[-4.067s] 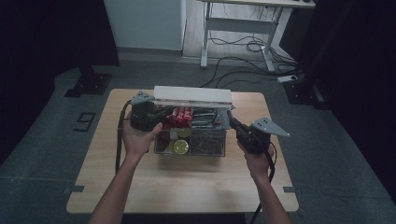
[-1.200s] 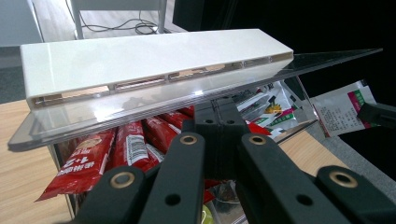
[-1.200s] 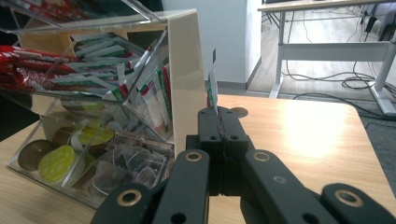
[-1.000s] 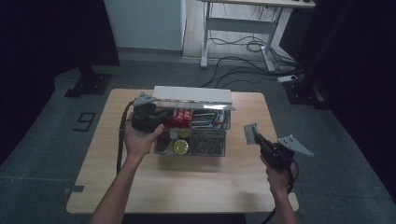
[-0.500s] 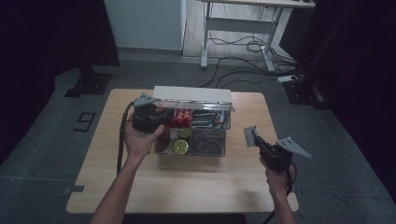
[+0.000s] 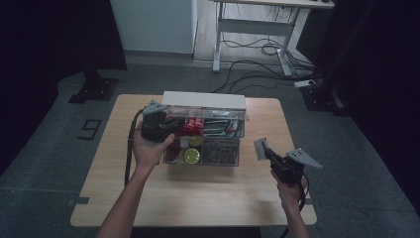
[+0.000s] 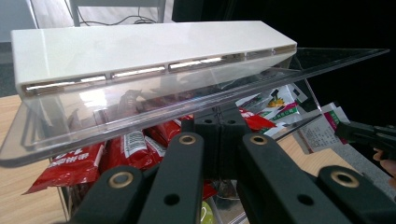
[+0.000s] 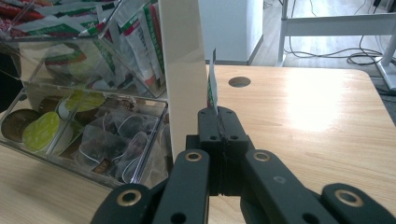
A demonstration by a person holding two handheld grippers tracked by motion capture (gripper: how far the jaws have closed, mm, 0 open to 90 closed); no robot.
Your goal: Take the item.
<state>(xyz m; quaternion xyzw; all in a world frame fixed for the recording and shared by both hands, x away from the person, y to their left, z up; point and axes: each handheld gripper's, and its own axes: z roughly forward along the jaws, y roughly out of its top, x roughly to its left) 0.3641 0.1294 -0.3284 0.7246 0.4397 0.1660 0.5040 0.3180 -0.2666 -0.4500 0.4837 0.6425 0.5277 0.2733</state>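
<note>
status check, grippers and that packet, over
Left gripper shut, at the clear box lid. Right gripper shut on packet, right of the clear box. Nothing in the way.

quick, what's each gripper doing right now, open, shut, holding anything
Left gripper: shut on the clear lid of the organizer box.
Right gripper: shut on a flat sachet, held edge-on.

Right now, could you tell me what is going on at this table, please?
A person is working at a clear organizer box of packets and pods. The left gripper is shut on the box's clear lid, holding it raised. The right gripper, out over the table to the box's right, is shut on a small sachet.
</note>
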